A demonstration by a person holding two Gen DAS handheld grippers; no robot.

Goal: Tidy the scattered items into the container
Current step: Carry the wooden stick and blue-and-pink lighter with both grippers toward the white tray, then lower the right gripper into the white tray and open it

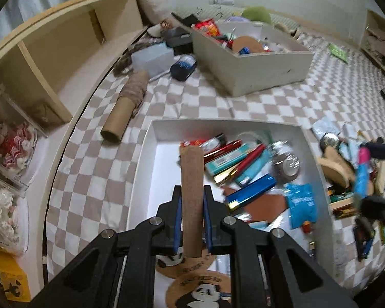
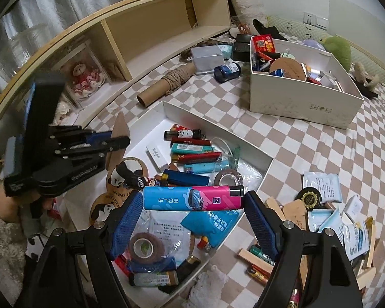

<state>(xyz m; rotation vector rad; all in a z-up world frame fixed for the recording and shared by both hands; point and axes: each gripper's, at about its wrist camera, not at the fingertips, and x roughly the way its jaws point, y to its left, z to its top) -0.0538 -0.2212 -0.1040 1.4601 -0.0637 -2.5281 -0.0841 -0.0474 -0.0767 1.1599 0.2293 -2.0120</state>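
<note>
A shallow white tray lies on the checked sheet and holds several lighters, tape rolls, packets and panda coasters. My left gripper is shut on a thin cork piece, seen edge-on, above the tray's left half. In the right wrist view that gripper hangs over the tray's left rim with the cork piece in it. My right gripper is shut end to end on a blue and pink lighter, above the tray's near right part. The left wrist view catches it, blurred, at the right edge.
A tall white shoebox full of items stands behind the tray. A cardboard tube wound with twine and a blue bottle lie at the back left. A wooden shelf runs along the left. Scattered packets and sticks lie right of the tray.
</note>
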